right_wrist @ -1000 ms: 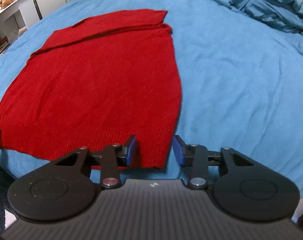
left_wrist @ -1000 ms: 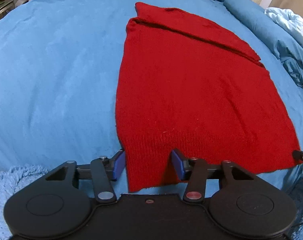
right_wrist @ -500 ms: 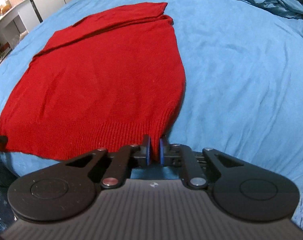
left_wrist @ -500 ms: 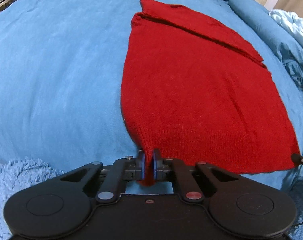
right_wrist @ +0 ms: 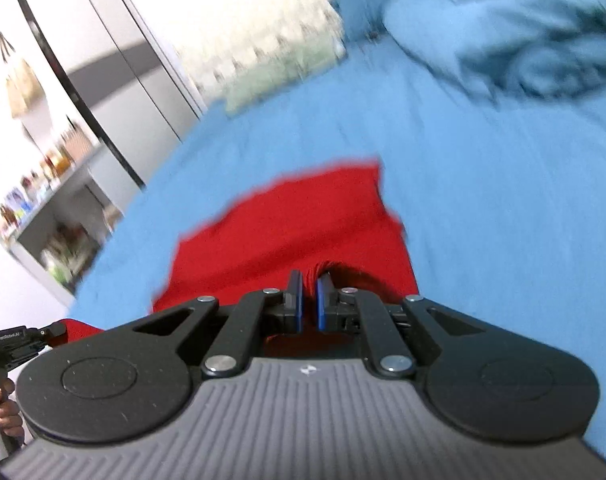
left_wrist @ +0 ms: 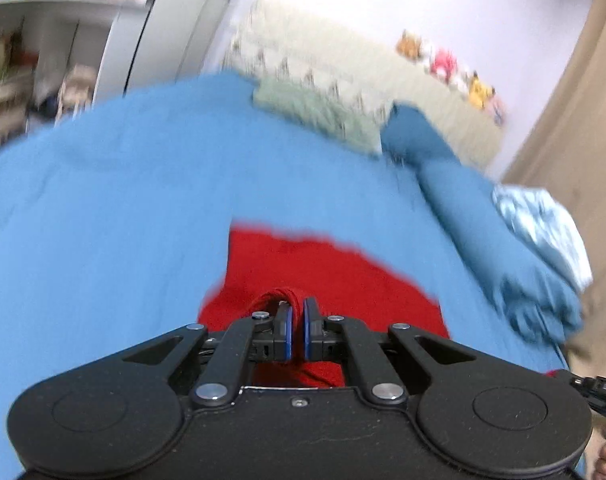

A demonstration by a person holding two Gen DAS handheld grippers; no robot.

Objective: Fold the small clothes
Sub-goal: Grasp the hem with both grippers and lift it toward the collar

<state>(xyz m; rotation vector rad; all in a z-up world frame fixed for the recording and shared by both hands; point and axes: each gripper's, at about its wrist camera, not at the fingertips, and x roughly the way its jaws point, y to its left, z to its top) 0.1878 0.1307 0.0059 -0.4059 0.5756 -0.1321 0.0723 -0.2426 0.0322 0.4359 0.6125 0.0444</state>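
Observation:
A red knit sweater (left_wrist: 323, 272) lies on the blue bed sheet (left_wrist: 103, 220). My left gripper (left_wrist: 297, 320) is shut on its near left hem corner, which bunches over the fingers. My right gripper (right_wrist: 309, 294) is shut on the near right hem corner of the sweater (right_wrist: 295, 224). Both hold the hem lifted above the bed, so only the far part of the sweater shows ahead. Both views are blurred by motion.
A green pillow (left_wrist: 315, 112) and a rumpled dark blue duvet (left_wrist: 495, 240) lie at the far and right side of the bed. A shelf with clutter (right_wrist: 51, 200) and a wardrobe (right_wrist: 115, 60) stand to the left. The other hand-held gripper (right_wrist: 11, 344) shows at the left edge.
Both grippers closed on the hem corners, then rose and swung forward over the sweater. The views now tilt up toward the headboard and wall.

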